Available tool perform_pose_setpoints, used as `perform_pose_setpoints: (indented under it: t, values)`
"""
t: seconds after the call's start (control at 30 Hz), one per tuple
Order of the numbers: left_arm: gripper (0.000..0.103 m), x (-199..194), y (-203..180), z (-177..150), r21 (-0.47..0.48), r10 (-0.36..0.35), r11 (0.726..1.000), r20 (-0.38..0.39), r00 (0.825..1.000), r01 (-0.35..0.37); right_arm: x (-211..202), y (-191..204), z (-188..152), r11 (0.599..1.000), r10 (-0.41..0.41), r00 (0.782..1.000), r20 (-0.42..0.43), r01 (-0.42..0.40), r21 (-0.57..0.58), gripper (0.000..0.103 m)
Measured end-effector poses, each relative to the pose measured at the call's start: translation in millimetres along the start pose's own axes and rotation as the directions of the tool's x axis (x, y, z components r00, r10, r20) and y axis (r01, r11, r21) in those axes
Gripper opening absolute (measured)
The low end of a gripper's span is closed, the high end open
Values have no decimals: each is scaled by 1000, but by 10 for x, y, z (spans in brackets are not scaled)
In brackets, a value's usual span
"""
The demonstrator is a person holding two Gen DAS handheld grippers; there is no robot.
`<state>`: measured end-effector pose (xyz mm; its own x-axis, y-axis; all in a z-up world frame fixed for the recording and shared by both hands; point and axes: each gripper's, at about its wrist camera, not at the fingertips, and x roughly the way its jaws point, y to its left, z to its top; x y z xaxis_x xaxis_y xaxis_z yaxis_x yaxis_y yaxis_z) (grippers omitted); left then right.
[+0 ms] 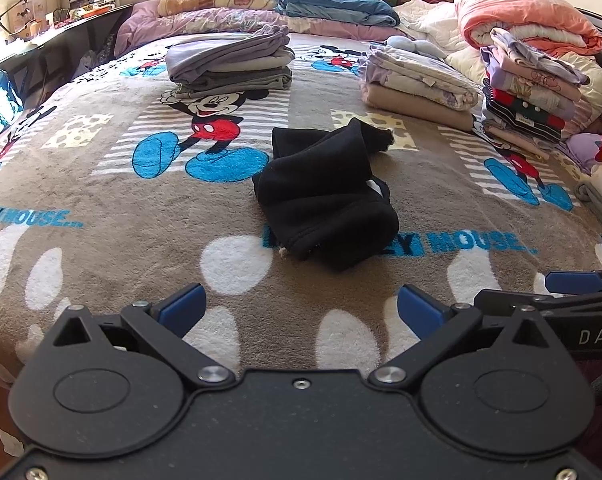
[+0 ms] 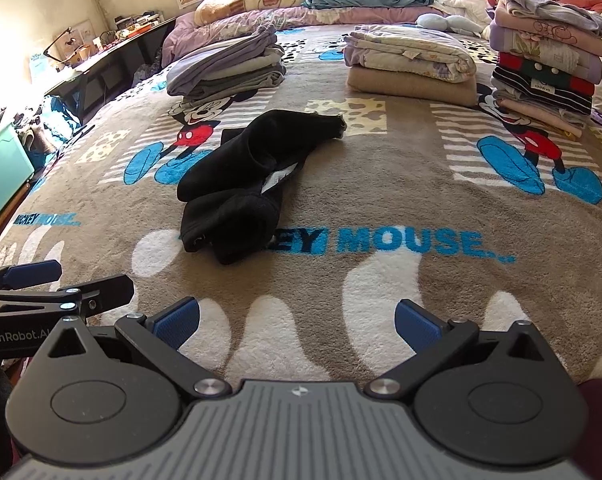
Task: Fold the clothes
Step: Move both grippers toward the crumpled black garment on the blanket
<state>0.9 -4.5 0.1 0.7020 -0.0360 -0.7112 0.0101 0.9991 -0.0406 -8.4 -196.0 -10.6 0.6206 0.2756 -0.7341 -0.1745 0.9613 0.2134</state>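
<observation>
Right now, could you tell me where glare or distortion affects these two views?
Left wrist view: fisheye bends the blanket; sun washes out the desk at the upper left. Right wrist view: glare whitens the left wall; the black garment stays sharp.

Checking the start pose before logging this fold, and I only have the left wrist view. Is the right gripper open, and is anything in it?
Observer: The right gripper is open, jaws wide apart with nothing between them. It sits short of the black garment.
Operator: Is there anything off the bed's left side that I can't see?
Observer: A teal box stands beside the bed's left edge, lower than the blanket.
Operator: Does the left gripper show from there?
Observer: Yes. The left gripper comes in at the left edge, side-on, close beside the right one and also clear of the garment.
</observation>
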Motion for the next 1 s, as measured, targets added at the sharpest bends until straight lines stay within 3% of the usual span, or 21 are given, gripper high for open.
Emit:
perform_pose_setpoints:
  t: [1.0]
  values:
    - [103, 4, 20, -1, 5, -6, 1000, 9, 1000, 6, -29, 3, 34, 1000, 3, 1000, 12, -3, -3, 103]
